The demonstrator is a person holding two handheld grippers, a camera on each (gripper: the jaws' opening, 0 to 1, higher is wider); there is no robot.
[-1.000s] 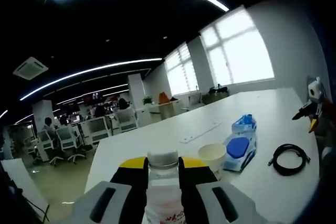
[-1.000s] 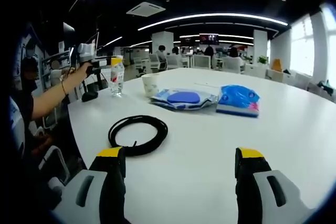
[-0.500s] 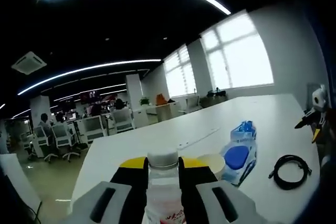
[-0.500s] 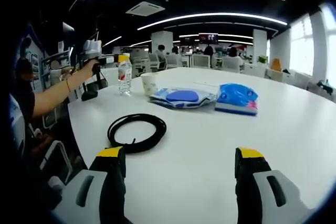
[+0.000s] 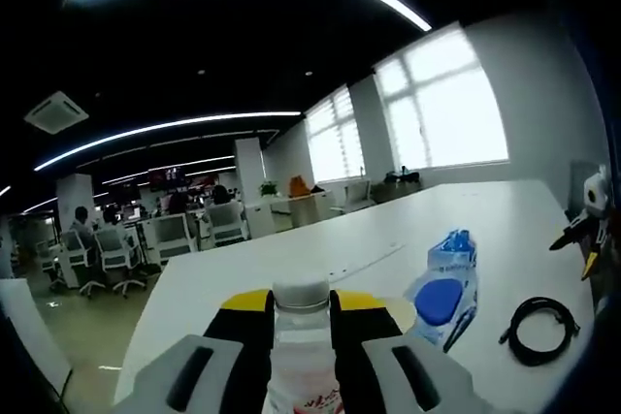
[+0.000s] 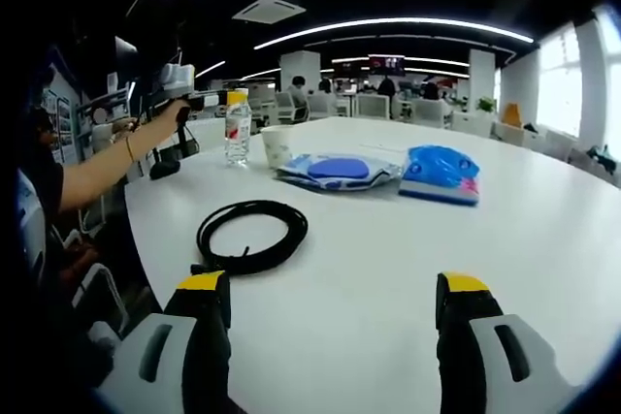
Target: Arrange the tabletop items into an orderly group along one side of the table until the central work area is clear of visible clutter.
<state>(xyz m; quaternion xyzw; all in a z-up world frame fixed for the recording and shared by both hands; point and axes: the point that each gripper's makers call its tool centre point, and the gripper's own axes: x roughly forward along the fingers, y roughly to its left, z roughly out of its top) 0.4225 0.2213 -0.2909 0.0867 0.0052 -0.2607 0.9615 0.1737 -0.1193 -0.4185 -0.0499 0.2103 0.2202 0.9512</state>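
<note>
The water bottle [image 6: 237,129] had moved in the last second: from the right gripper view it now stood close beside the paper cup [image 6: 277,145], where a moment earlier it was further out toward the worktop [image 6: 408,239] edge. I judged this as the bottle joining the row at one side, so the grouping was advancing.

The left tool [image 5: 299,336] stayed closed on the bottle [image 5: 301,356], its two yellow-tipped jaws pressing the neck from both sides, the white cap upright between them. The person's arm [image 6: 112,167] reached out nearly level, the hand [image 6: 173,113] at bottle height.

The right tool [image 6: 330,336] hovered low over the near worktop, its jaws wide apart and holding nothing. The black cable coil [image 6: 250,235] lay just ahead of it, apart from the row of blue packets [image 6: 340,170], probably the next thing to gather.
</note>
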